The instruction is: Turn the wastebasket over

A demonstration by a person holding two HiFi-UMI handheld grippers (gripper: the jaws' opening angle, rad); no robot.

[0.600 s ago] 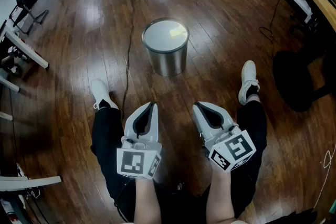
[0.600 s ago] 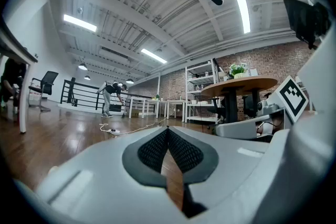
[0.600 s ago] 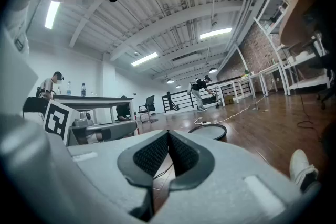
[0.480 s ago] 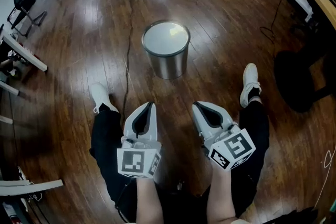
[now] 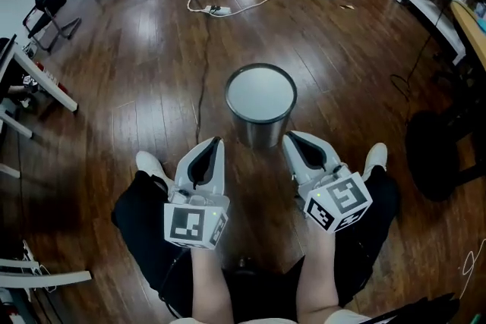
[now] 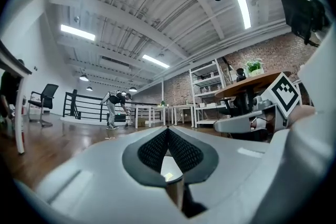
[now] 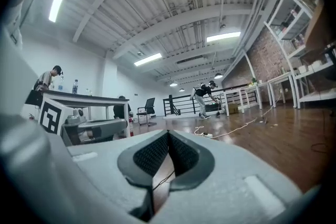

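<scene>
The steel wastebasket [image 5: 260, 106] is standing on the wood floor [image 5: 137, 64] with its wide round end facing up, at twelve o'clock from the person. The left gripper [image 5: 216, 142] is hovering near its seven o'clock and the right gripper [image 5: 293, 137] near its five o'clock. Both grippers are pointing level, with their jaws clenched together on nothing. A white power strip [image 5: 219, 10] is lying well beyond, at eleven o'clock.
</scene>
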